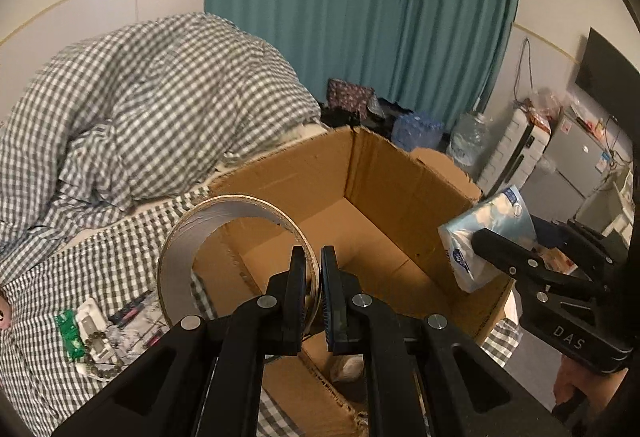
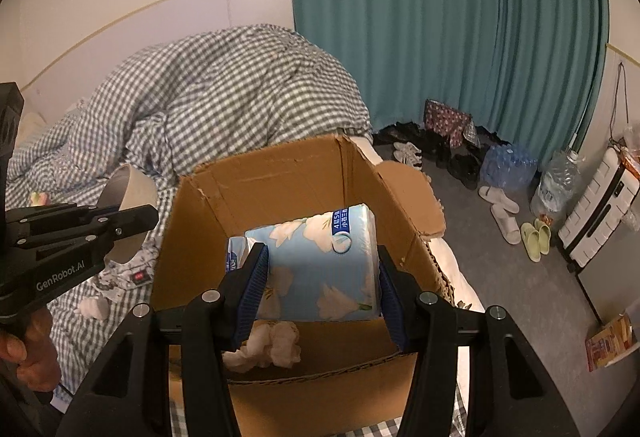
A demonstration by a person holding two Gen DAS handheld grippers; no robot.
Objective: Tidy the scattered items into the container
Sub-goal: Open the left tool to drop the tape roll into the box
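Observation:
My left gripper (image 1: pixel 313 257) is shut on the rim of a silver tape roll (image 1: pixel 208 225), which hangs over the near left edge of the open cardboard box (image 1: pixel 288 173). My right gripper (image 2: pixel 320 253) is shut on a light blue flowered tissue pack (image 2: pixel 320 261), held just above the box (image 2: pixel 280 173) opening. A crumpled white tissue (image 2: pixel 272 345) lies on the box floor. In the left wrist view the tissue pack (image 1: pixel 492 229) is over the box's right wall. In the right wrist view the tape roll (image 2: pixel 132 193) is left of the box.
The box stands on a checked bed. A green packet (image 1: pixel 68 333), a bead string (image 1: pixel 100 365) and a white wad (image 2: pixel 94 307) lie on the sheet to its left. A heaped duvet (image 1: pixel 160 97) rises behind. Slippers (image 2: pixel 504 213) and a suitcase (image 2: pixel 600 205) stand on the floor at right.

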